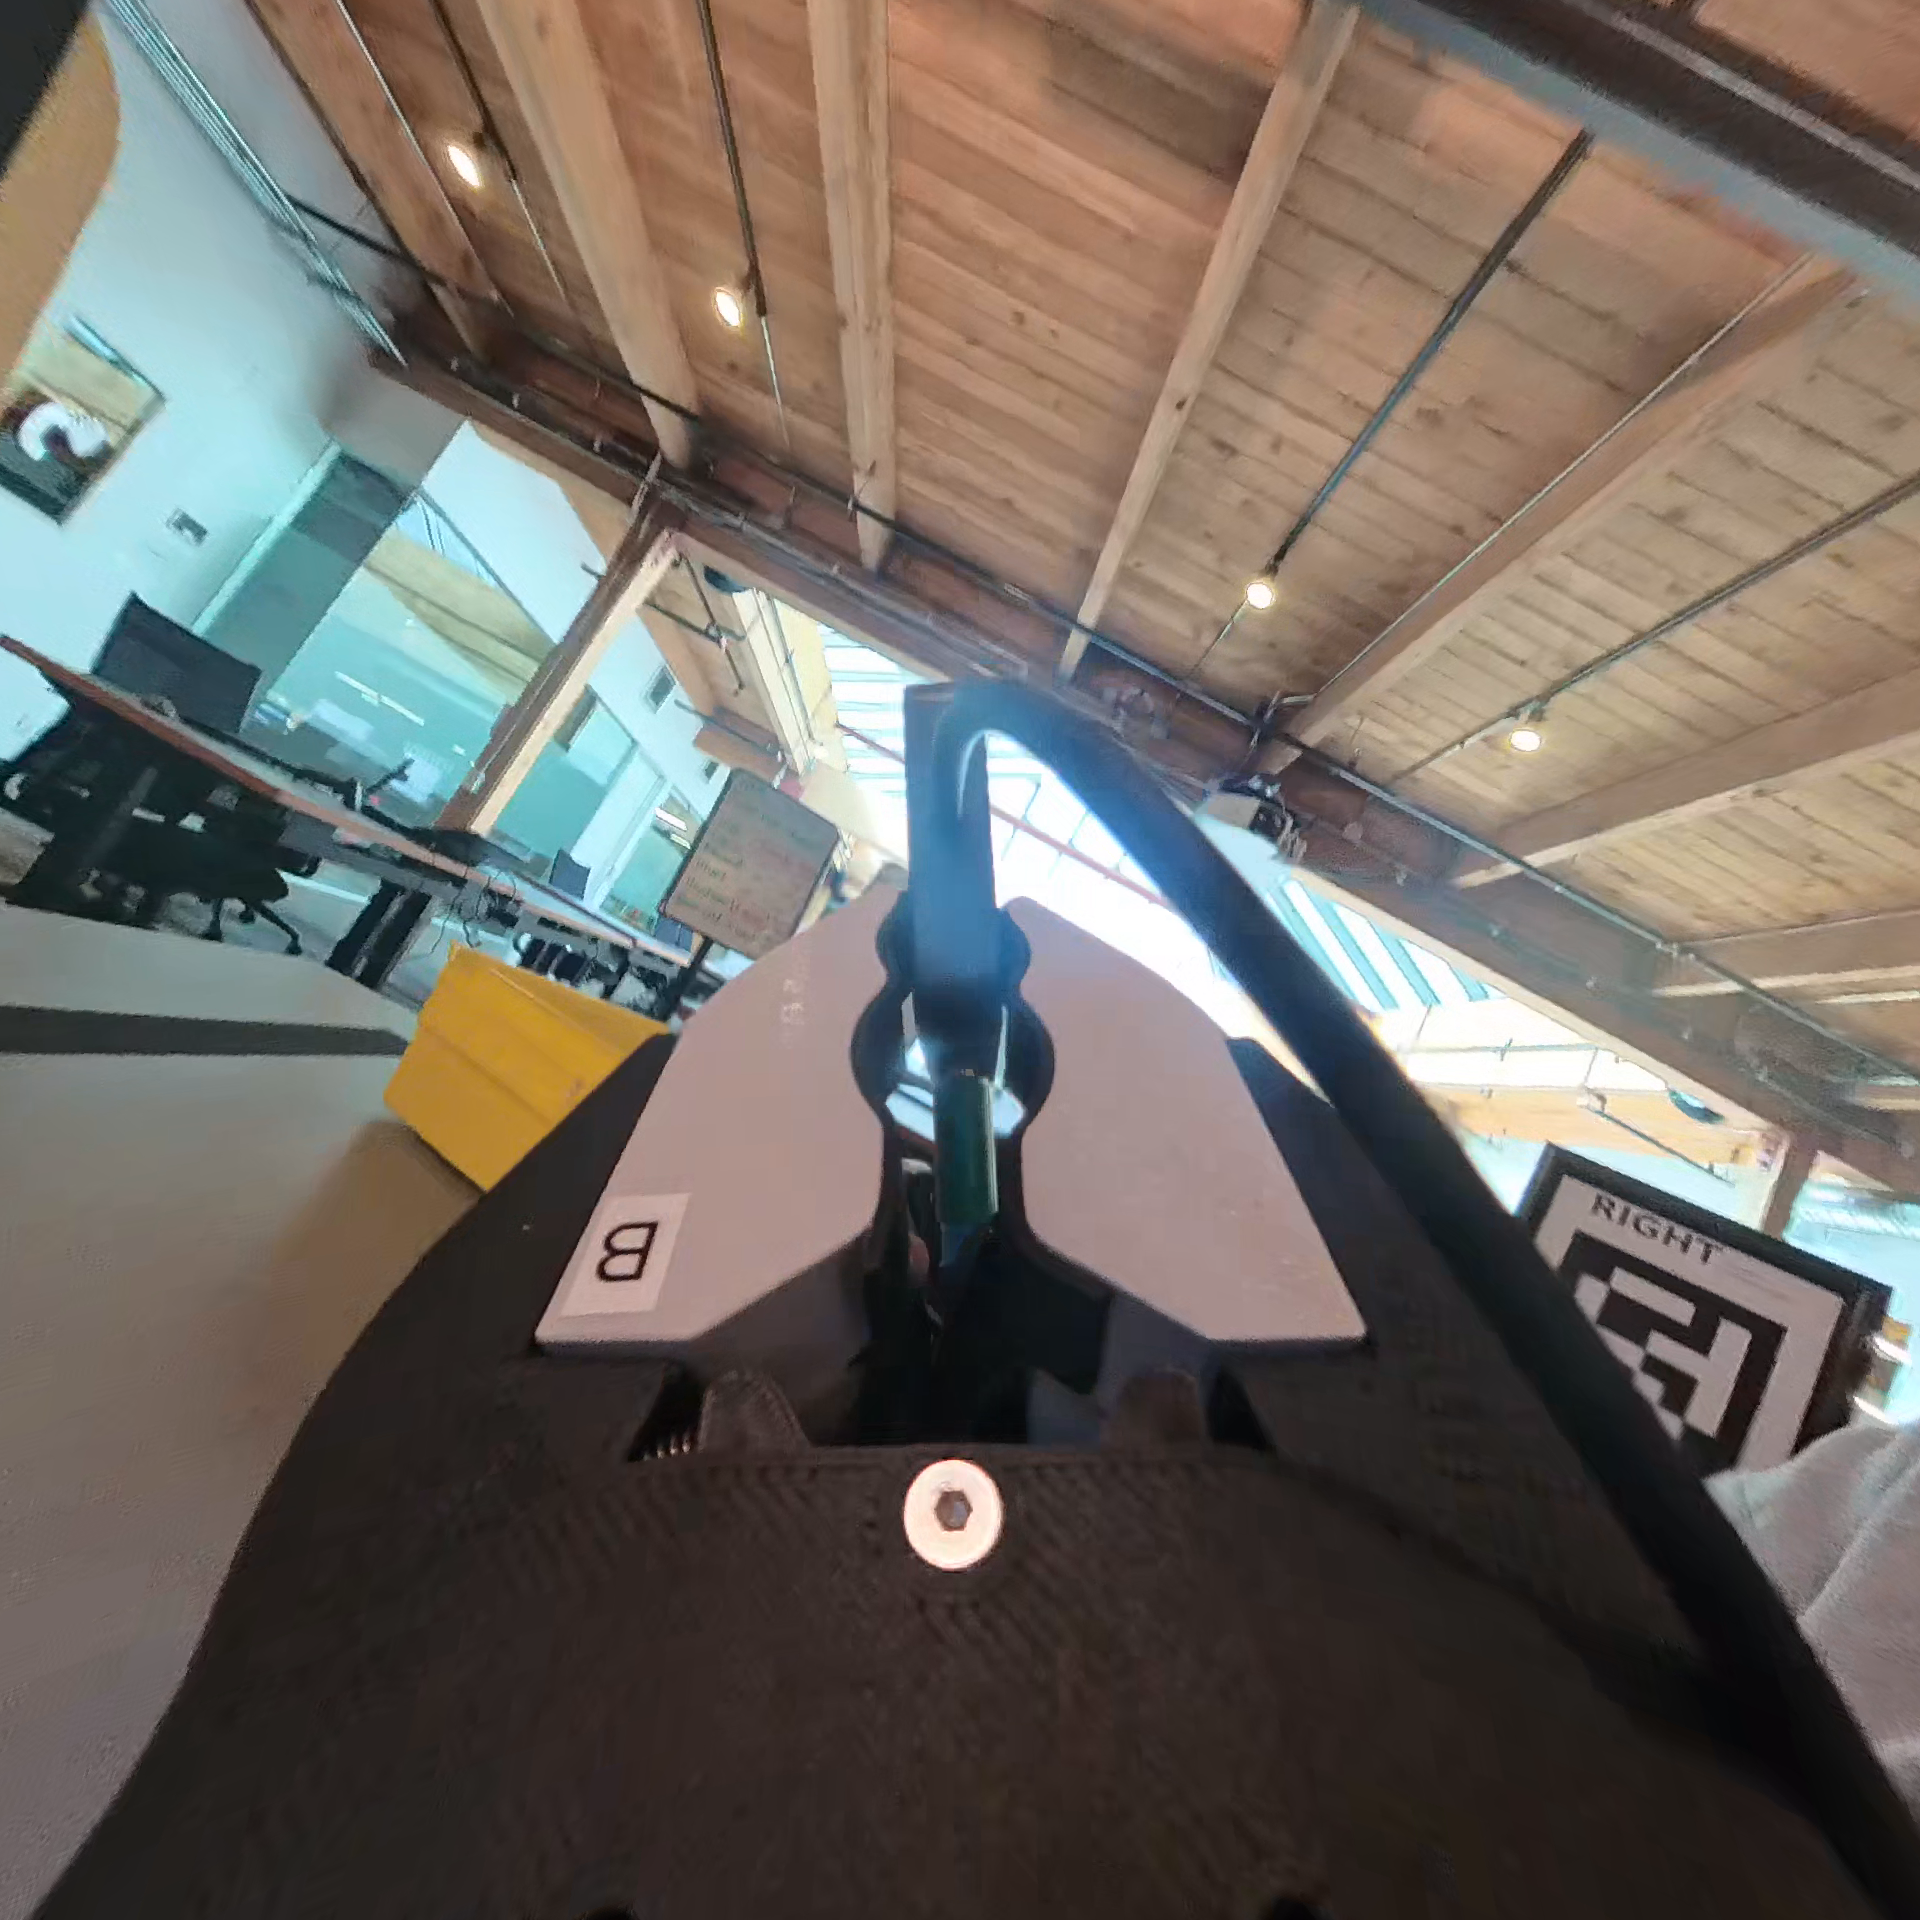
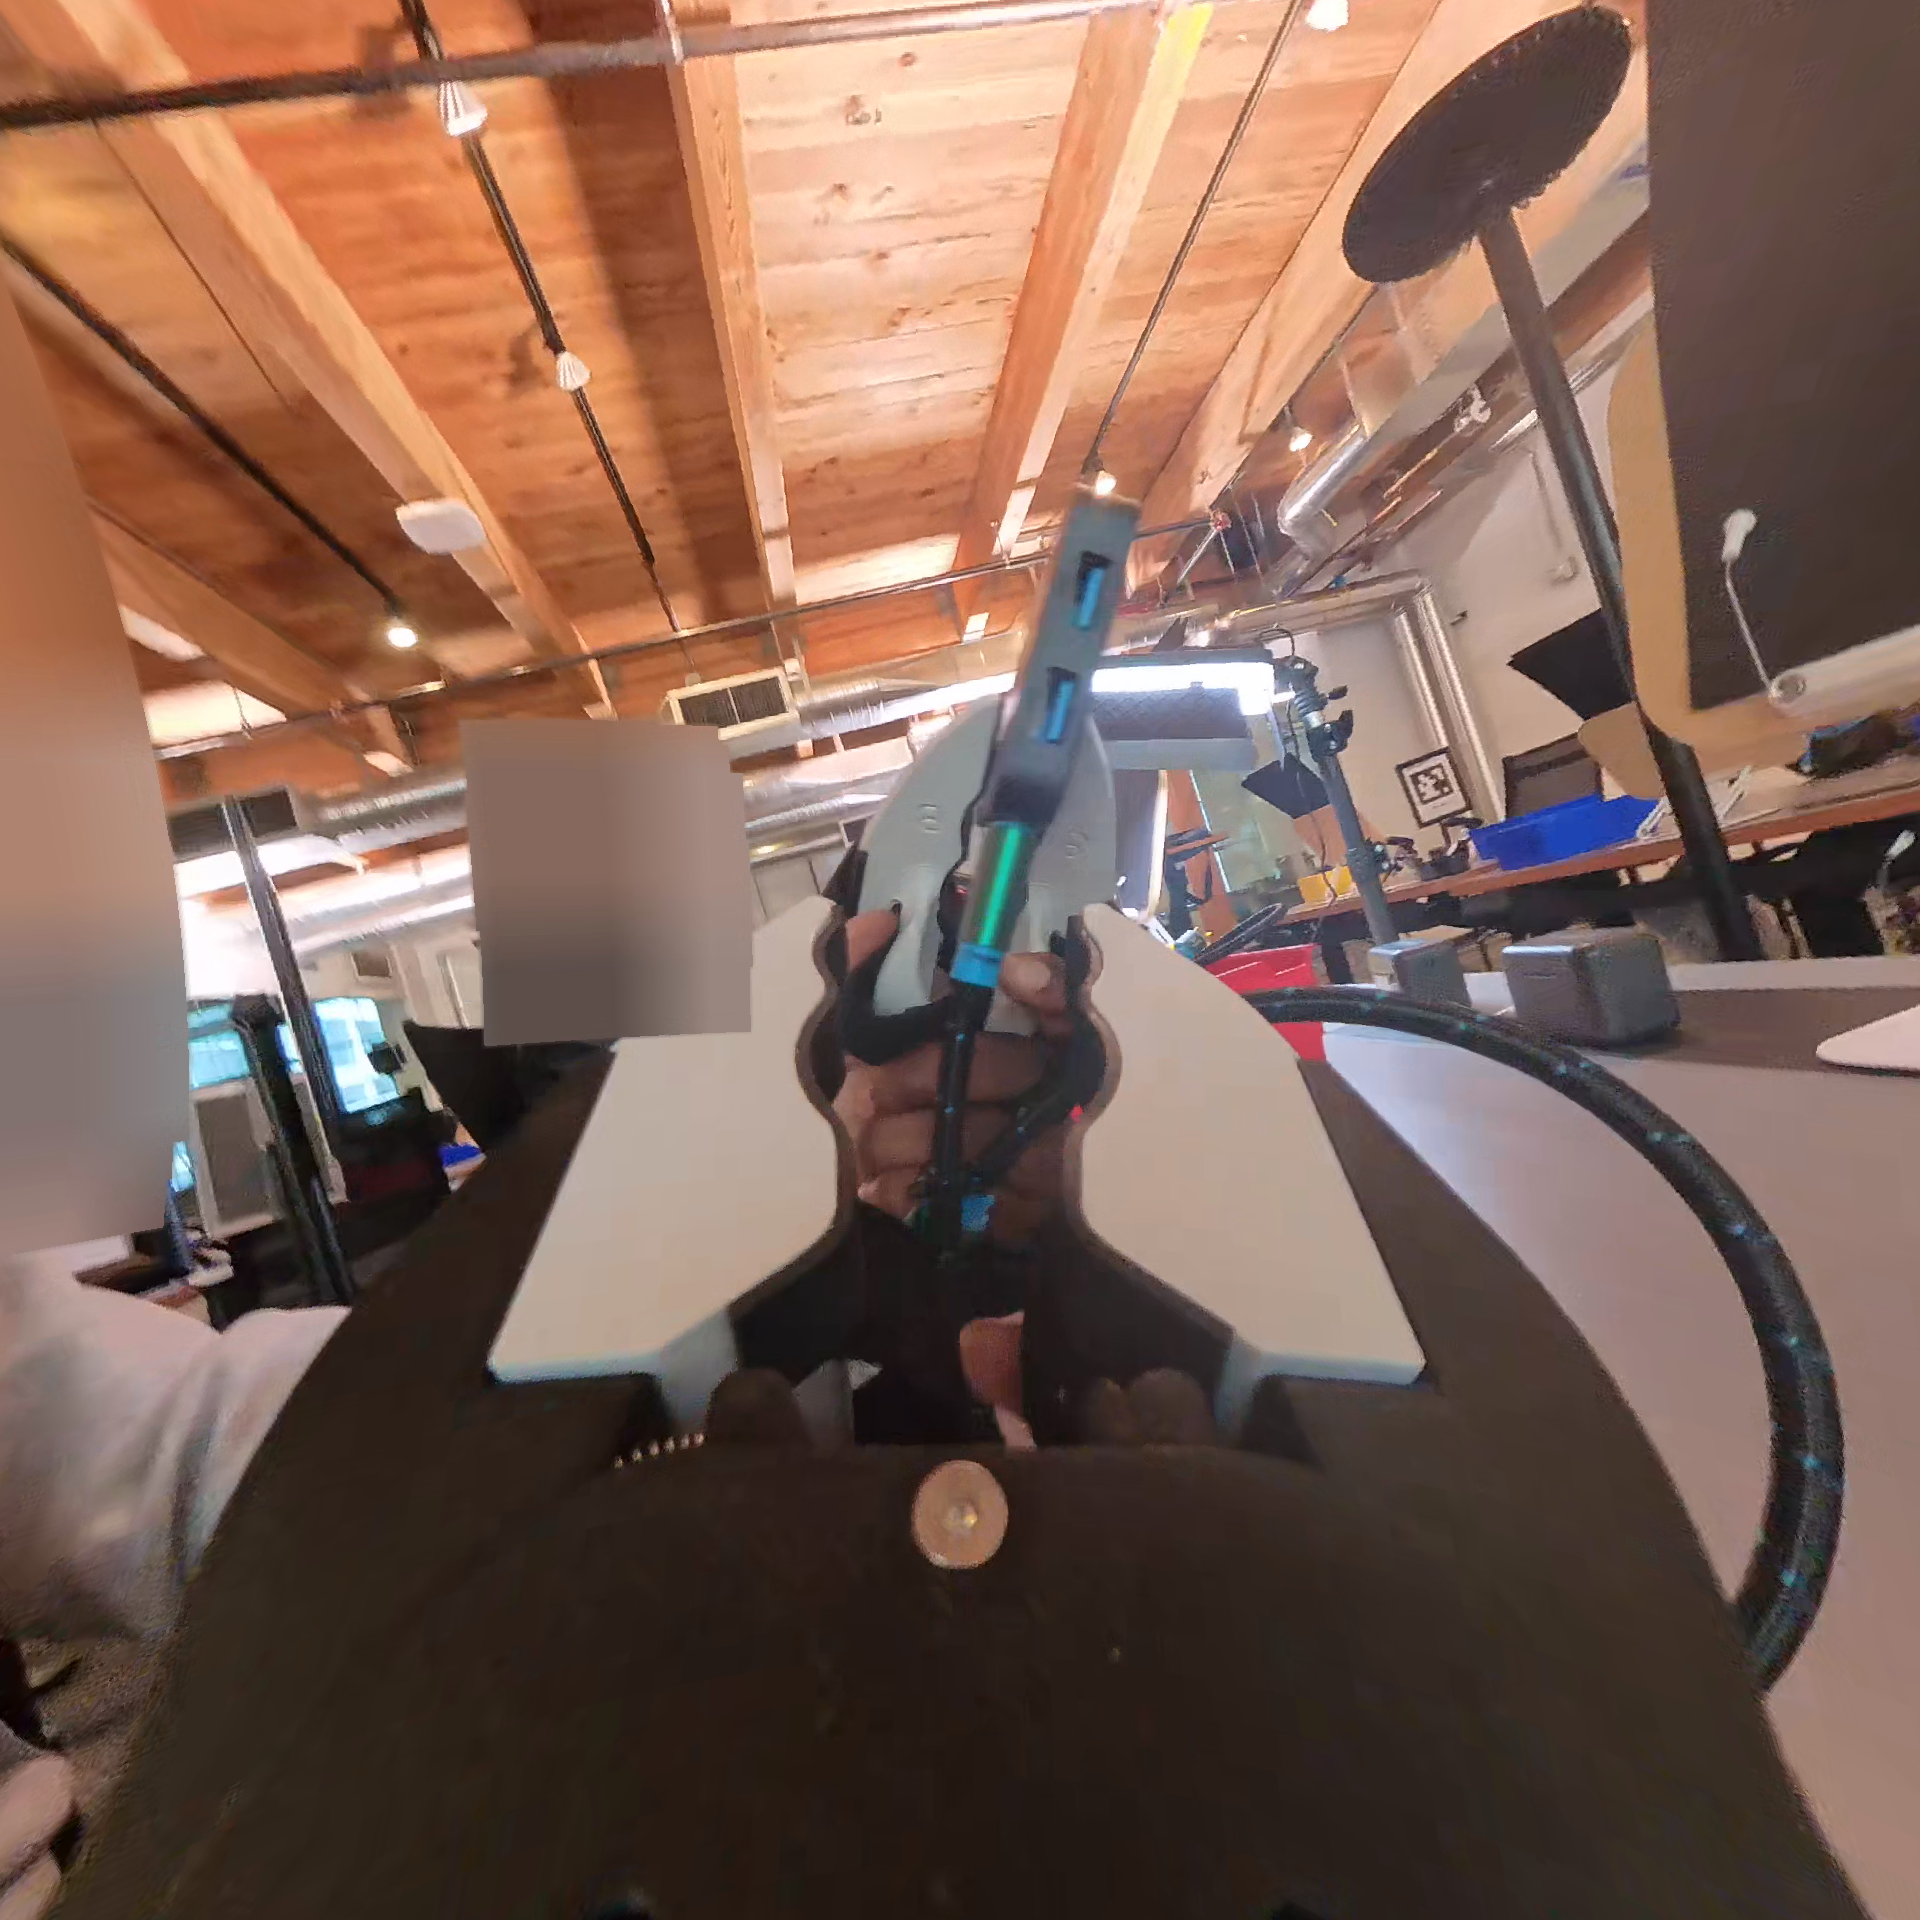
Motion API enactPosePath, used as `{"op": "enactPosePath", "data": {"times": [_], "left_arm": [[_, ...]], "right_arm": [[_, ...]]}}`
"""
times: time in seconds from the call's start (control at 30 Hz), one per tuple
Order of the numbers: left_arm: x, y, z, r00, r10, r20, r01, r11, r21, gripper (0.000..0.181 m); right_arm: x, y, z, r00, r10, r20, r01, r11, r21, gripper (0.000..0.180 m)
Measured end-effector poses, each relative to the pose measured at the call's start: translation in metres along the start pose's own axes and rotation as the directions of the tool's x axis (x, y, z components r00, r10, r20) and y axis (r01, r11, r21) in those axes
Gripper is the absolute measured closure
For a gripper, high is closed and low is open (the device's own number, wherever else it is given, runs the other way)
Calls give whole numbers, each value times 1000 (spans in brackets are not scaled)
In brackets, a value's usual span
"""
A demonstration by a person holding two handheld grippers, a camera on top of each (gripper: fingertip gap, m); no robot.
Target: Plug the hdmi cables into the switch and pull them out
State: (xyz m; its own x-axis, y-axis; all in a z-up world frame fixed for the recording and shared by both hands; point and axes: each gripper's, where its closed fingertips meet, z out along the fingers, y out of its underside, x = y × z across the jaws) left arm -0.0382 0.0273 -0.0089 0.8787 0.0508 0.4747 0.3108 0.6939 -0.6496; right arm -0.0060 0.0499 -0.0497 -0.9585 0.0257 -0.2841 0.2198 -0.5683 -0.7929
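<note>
The grey table [image 2: 1558, 1195] lies low beside both raised tools, a yellow bin [image 1: 499, 1049] at its edge. The left tool [image 1: 951, 961] is clamped on the switch [image 2: 1060, 675], its black cable [image 1: 1299, 1018] arcing rightward. The right tool [image 2: 961, 940], fingers parted, holds nothing, the switch beyond them.

Left gripper [image 1: 951, 961] clamped shut, raised; right gripper [image 2: 951, 935] parted, tilted up.
</note>
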Motion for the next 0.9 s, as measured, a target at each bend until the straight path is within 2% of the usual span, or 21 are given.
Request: {"op": "enactPosePath", "data": {"times": [0.27, 0.33, 0.47, 0.57, 0.63, 0.7, 0.77, 0.9], "left_arm": [[4, 21, 6, 1000, 7, -19, -9, 996, -90, 168], [2, 30, 7, 1000, 12, -11, -13, 992, -128, 167], [3, 36, 9, 1000, 6, -11, -8, 986, -165, 165], [4, 44, 10, 1000, 26, -10, -28, 972, -234, 138], [6, 51, 9, 999, 32, -22, -37, 954, -296, 132], [9, 53, 9, 998, 46, -37, -56, 947, -318, 138], [8, 46, 7, 997, 75, -32, -81, 956, -281, 167], [5, 46, 4, 999, 44, -24, -49, 954, -297, 168]], "right_arm": [[5, 3, 4, 978, 206, 27, -207, 978, 31, 153], [6, 7, 6, 977, 211, 17, -212, 977, 17, 168], [5, 10, 3, 986, 164, 17, -163, 985, -59, 169], [3, 11, 1, 986, 162, 36, -157, 981, -112, 169], [2, 17, 0, 986, 165, 36, -157, 974, -166, 169], [2, 23, 0, 990, 141, 29, -132, 967, -218, 168], [1, 27, 0, 993, 115, 29, -105, 962, -251, 168], [3, 29, 1, 990, 137, 13, -129, 959, -252, 168]]}}
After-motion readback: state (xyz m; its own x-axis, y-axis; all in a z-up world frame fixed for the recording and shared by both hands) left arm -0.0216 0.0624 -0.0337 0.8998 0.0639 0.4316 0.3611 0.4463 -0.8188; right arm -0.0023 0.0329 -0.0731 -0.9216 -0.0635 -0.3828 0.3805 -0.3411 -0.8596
